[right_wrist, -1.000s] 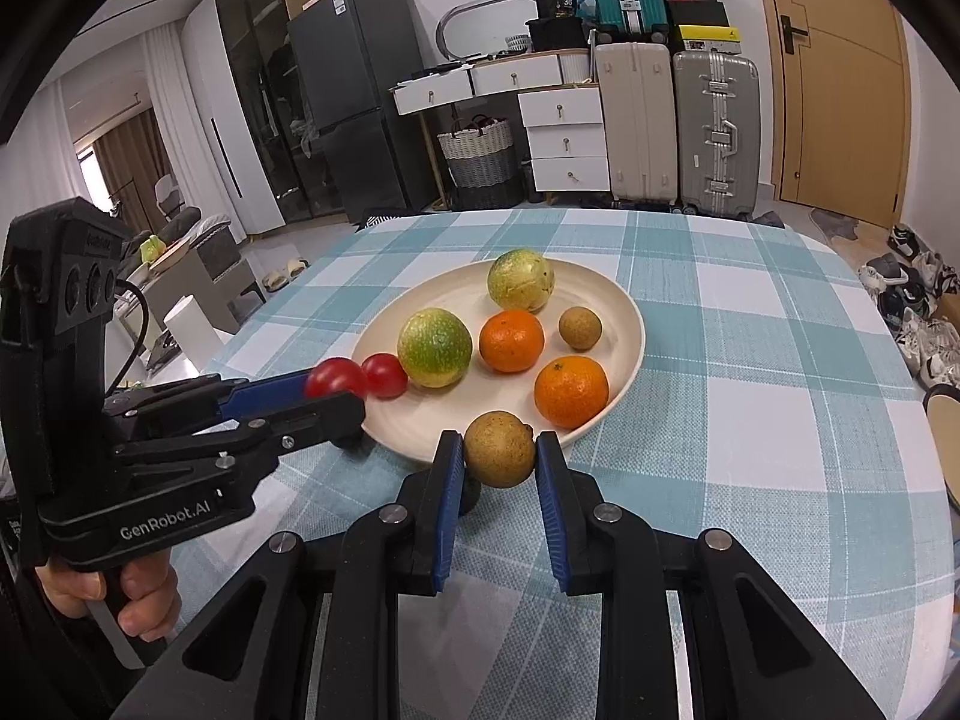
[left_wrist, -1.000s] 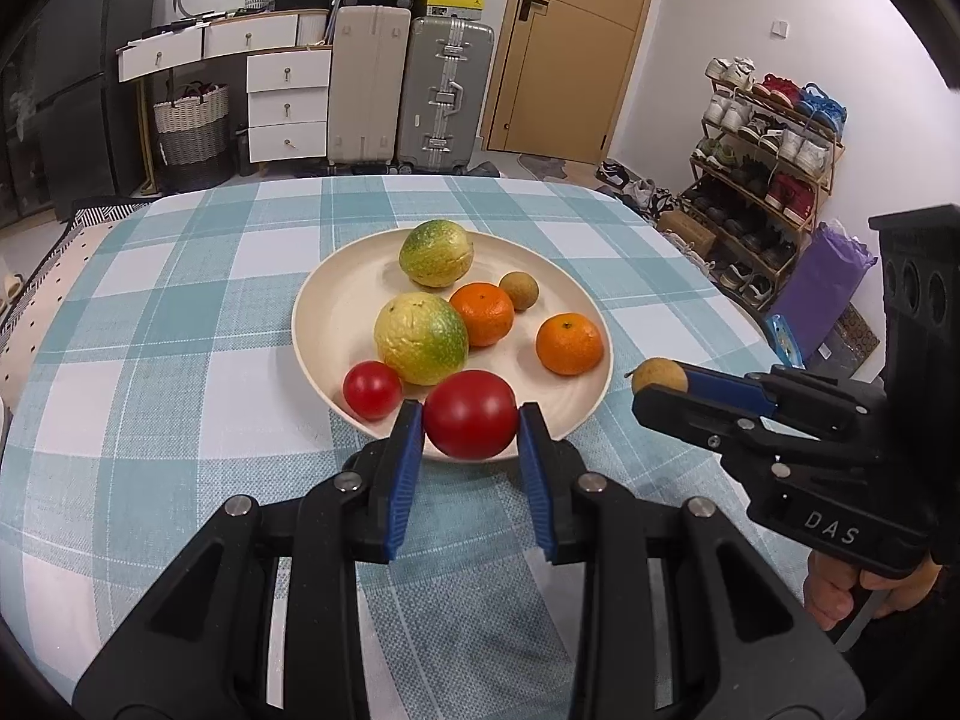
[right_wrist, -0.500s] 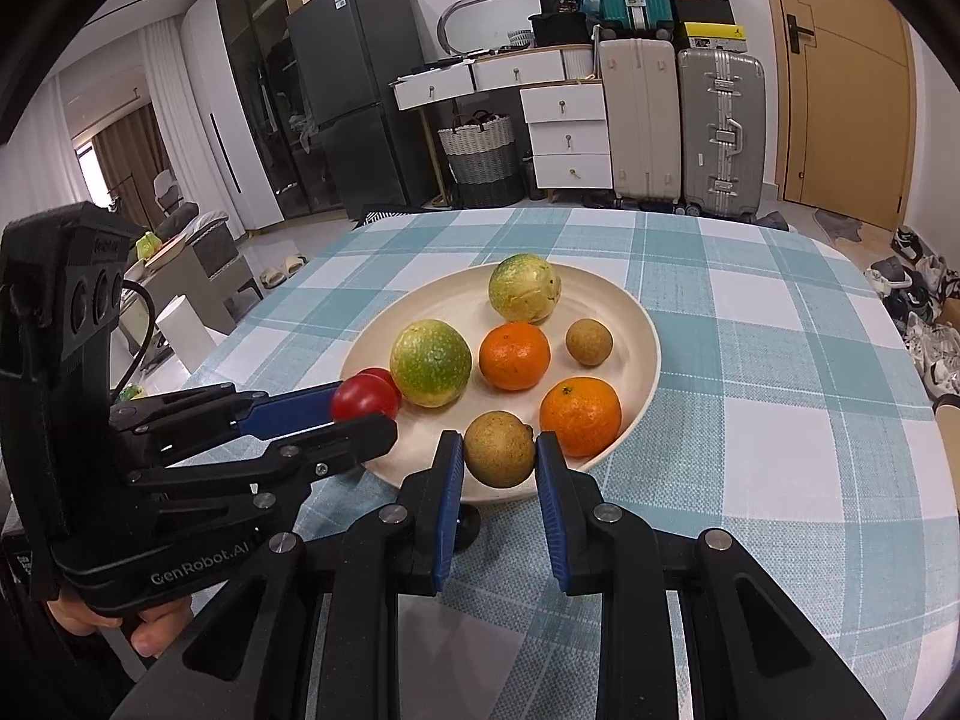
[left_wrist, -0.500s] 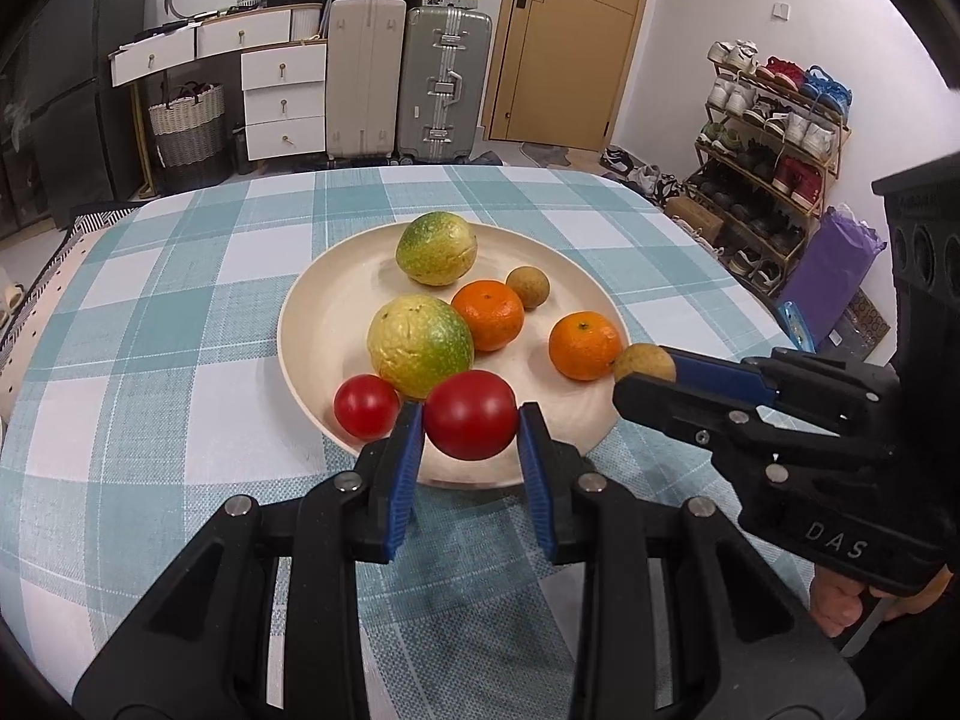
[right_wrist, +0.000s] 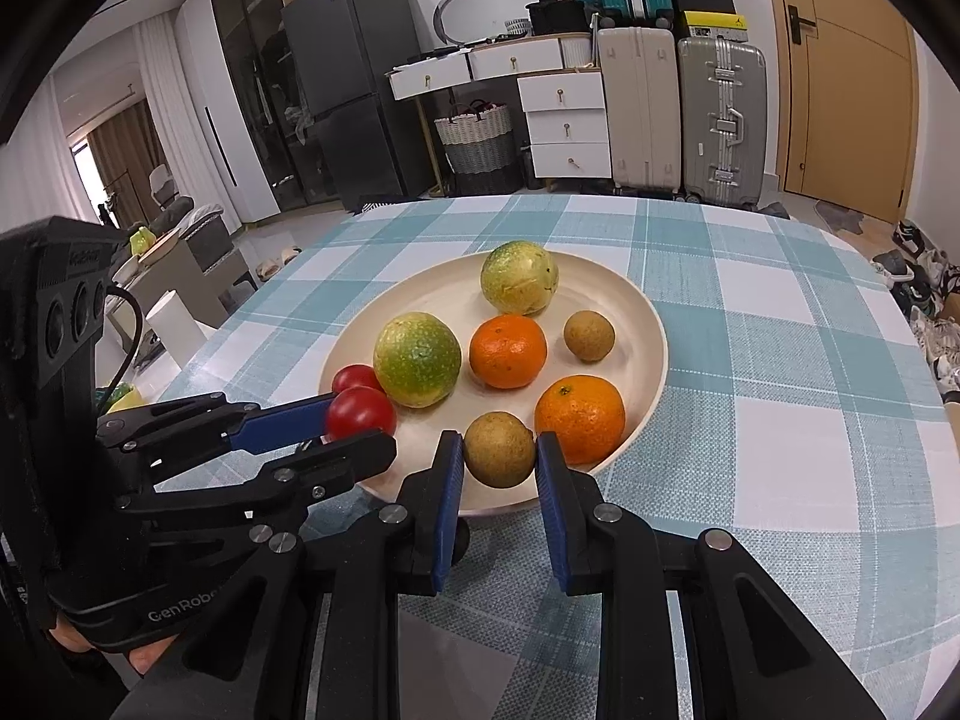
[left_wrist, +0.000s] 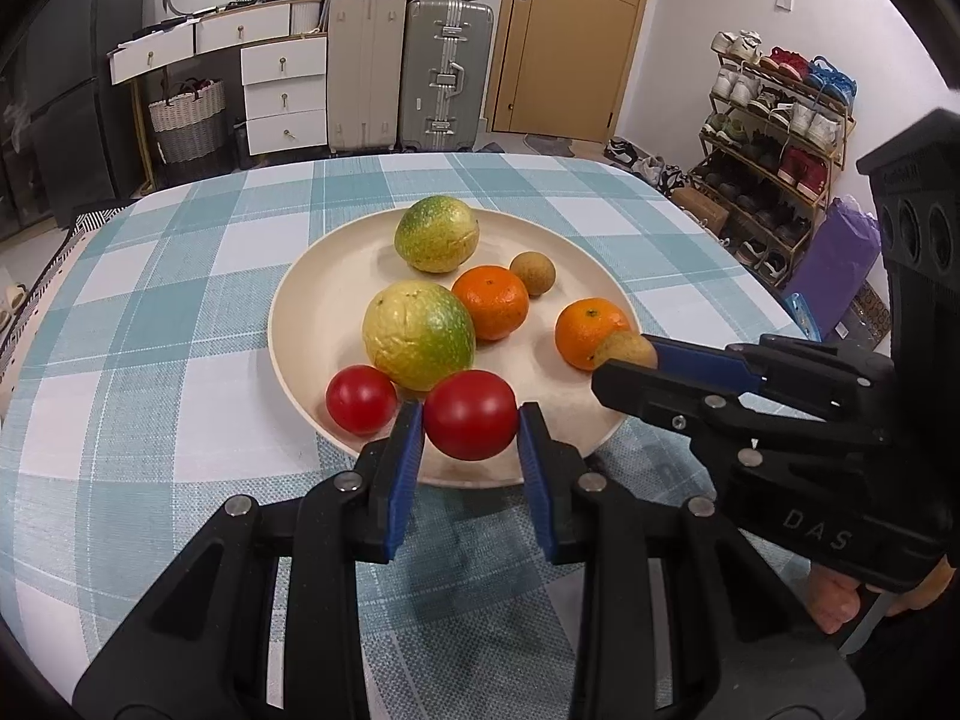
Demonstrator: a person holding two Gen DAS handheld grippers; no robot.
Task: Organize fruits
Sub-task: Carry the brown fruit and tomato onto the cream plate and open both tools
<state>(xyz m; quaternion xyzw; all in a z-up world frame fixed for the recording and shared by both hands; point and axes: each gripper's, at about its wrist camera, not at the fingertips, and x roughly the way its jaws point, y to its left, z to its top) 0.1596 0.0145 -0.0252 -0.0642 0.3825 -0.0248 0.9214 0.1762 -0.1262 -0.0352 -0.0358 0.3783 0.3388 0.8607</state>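
A cream plate (left_wrist: 312,324) (right_wrist: 636,312) on the checked table holds two green-yellow citrus fruits (left_wrist: 418,335), two oranges (left_wrist: 491,302), a small brown fruit (left_wrist: 532,274) and a red tomato (left_wrist: 360,399). My left gripper (left_wrist: 470,427) is shut on a second red tomato (left_wrist: 470,415) (right_wrist: 360,413) over the plate's near rim. My right gripper (right_wrist: 500,457) is shut on a small brown fruit (right_wrist: 499,449) (left_wrist: 624,349) over the plate's near right part, beside an orange (right_wrist: 579,419).
The teal checked tablecloth (left_wrist: 150,324) covers a round table. Behind it stand suitcases (left_wrist: 444,72), white drawers (left_wrist: 282,90), a basket (left_wrist: 186,120) and a shoe rack (left_wrist: 774,120). A fridge (right_wrist: 342,90) shows in the right wrist view.
Both grippers have moved forward over the plate, carrying the tomato and the brown fruit from beyond the rim to above the plate's near part.
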